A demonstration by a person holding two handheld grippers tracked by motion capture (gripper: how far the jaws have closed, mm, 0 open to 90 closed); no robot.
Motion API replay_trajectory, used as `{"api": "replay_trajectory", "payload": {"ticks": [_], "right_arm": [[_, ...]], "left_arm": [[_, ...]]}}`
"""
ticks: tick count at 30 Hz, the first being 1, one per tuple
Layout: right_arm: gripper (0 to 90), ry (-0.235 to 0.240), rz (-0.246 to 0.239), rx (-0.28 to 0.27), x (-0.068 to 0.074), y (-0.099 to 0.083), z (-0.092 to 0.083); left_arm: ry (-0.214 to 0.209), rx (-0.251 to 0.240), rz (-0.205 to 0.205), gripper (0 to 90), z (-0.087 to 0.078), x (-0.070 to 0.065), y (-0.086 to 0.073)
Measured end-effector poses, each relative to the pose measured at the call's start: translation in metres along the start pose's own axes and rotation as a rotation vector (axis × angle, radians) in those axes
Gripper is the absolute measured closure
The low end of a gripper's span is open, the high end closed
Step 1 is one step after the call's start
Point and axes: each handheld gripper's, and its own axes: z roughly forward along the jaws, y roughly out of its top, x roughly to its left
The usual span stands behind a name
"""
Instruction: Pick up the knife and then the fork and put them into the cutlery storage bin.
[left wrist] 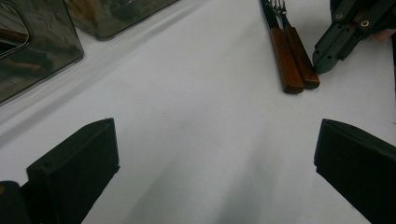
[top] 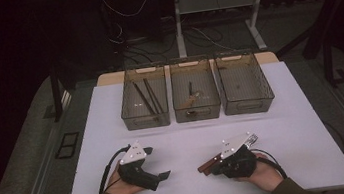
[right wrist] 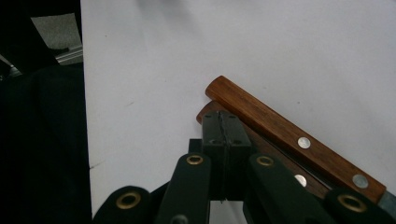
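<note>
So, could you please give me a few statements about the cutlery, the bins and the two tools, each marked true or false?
1. The left tool has its jaws wide apart over bare table. True.
2. The right tool is wide open. False: its jaws are shut together, their tips over the wooden handles.
3. A knife and a fork with wooden handles lie side by side on the table. True.
4. The left bin is empty. False: long dark sticks lie in it.
5. Three clear bins stand in a row at the far side of the table. True.
6. The knife is held between the left tool's jaws. False: nothing is between them.
</note>
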Motion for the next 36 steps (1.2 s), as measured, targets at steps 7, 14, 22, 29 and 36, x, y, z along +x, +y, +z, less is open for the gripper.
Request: {"api": "replay_trajectory", "payload": {"ticks": [7,14,22,29,36], "right_arm": [[89.9,-0.009,-0.008,0.001,-0.001,0.005,0.005],[90.0,-0.021,-0.014,0.001,-0.004,0.008,0.008],[90.0,-0.039,-0.004,-0.003,-0.010,0.013,0.010],[90.0,-0.052,-0.004,-0.001,-0.014,0.016,0.013],[90.0,-0.060,0.000,-0.001,-0.019,0.020,0.015]], "left_arm": [[-0.001,-0.002,0.001,0.0,0.000,0.000,0.000],[-0.006,-0.001,-0.003,0.0,0.000,-0.001,0.000],[-0.007,-0.002,-0.002,0.0,0.000,-0.001,0.000],[-0.007,-0.004,0.001,0.0,0.000,-0.001,0.000],[-0.009,-0.004,0.005,0.0,-0.001,-0.001,0.001]]}}
